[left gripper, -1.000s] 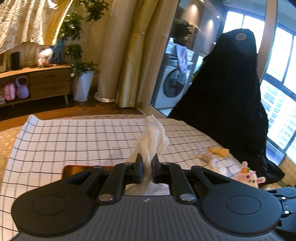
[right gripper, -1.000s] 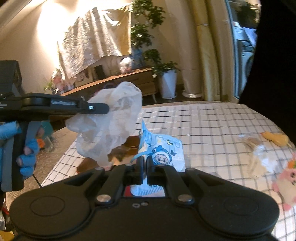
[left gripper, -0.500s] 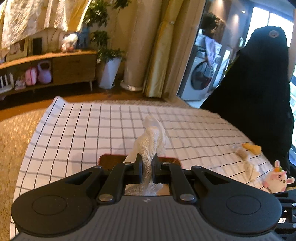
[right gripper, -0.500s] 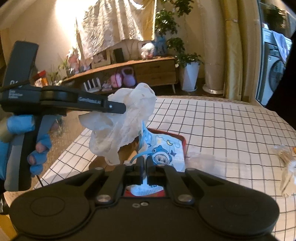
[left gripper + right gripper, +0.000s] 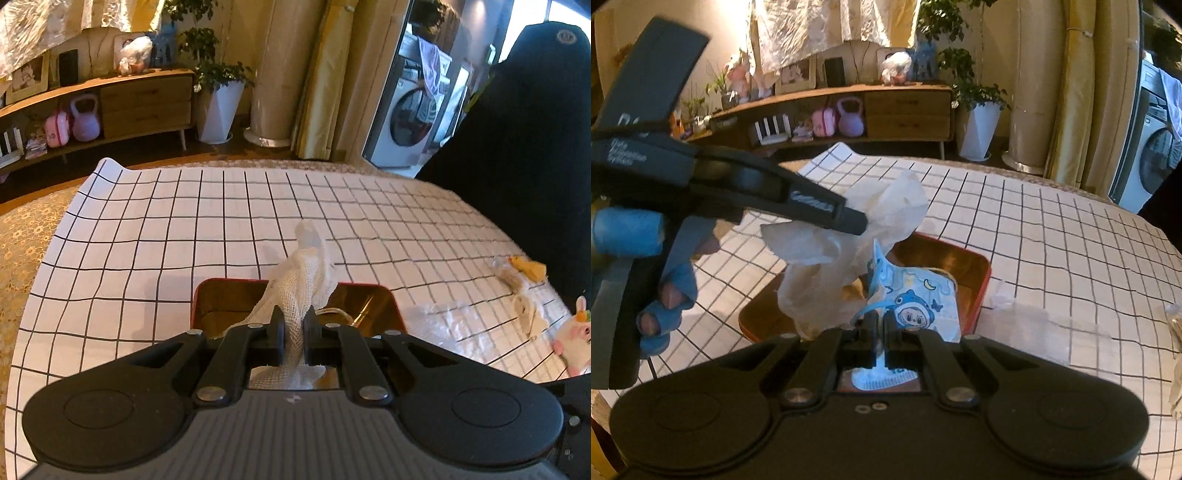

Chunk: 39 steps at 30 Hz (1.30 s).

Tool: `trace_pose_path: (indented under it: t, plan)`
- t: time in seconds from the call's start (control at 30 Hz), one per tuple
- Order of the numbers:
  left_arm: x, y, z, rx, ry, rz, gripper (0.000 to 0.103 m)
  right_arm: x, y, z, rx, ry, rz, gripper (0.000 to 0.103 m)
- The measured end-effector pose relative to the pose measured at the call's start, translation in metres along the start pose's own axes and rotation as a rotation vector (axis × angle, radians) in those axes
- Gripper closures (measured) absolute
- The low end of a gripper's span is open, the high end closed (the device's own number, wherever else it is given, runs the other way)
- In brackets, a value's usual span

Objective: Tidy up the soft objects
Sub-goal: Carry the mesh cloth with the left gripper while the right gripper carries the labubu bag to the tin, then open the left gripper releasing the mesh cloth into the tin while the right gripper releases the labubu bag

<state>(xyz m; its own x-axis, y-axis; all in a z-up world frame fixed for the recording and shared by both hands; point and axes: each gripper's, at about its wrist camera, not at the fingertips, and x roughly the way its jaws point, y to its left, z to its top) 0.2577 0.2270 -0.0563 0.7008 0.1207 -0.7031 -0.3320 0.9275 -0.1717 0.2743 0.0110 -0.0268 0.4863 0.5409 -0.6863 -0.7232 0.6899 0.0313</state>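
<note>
Since the earlier frames both grippers have come down and forward, so the red tin (image 5: 388,295) now sits closer beneath them and shows more of its gold interior. The left gripper (image 5: 294,325) has its jaws nearly closed, pinching a white gauze cloth (image 5: 299,280) that hangs over the tin's near side. The right gripper (image 5: 880,328) is fully closed on the loop of a blue cartoon mask (image 5: 916,299), which hangs over the tin just beside the cloth.

Risk: both soft items crowd one opening. If released early or off-centre, the cloth may drape over the rim and slide onto the checked tablecloth (image 5: 147,221), or catch the mask.

Contents: the tin appears to hold only a thin cord or strap; the rest is hidden. A plush toy (image 5: 574,332) and small scraps (image 5: 524,273) lie well apart on the tablecloth.
</note>
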Motion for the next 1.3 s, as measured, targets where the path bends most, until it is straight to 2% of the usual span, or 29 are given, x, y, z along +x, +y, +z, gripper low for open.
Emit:
trace_pose_path:
  t: [0.3,0.57,0.67,0.73,0.87,1.13,1.2,1.27,1.3]
  plan:
    - [0.024,0.001,-0.018,0.011,0.088,0.003,0.094,0.020,0.008,-0.012,-0.002,0.066,0.008,0.100]
    - [0.037,0.004,-0.033,0.019,0.146,-0.004,0.094,0.028,0.009,-0.015,0.009,0.083,0.012,0.099]
    - [0.038,0.003,-0.039,0.037,0.148,0.006,0.094,0.029,0.008,-0.017,0.025,0.087,0.026,0.095]
    - [0.038,0.003,-0.040,0.043,0.151,0.009,0.094,0.029,0.007,-0.018,0.036,0.089,0.035,0.090]
    - [0.037,0.003,-0.041,0.045,0.145,0.003,0.093,0.028,0.004,-0.020,0.057,0.089,0.053,0.086]
    - [0.033,-0.001,-0.039,0.043,0.120,0.006,0.088,0.021,0.004,-0.023,0.083,0.084,0.064,0.072]
    - [0.030,-0.001,-0.038,0.044,0.108,0.007,0.079,0.018,0.004,-0.024,0.087,0.079,0.064,0.071]
    - [0.026,-0.002,-0.037,0.041,0.093,0.009,0.055,0.014,0.003,-0.024,0.090,0.069,0.063,0.069]
    - [0.023,-0.001,-0.037,0.039,0.082,0.011,0.048,0.012,0.003,-0.024,0.092,0.063,0.062,0.067]
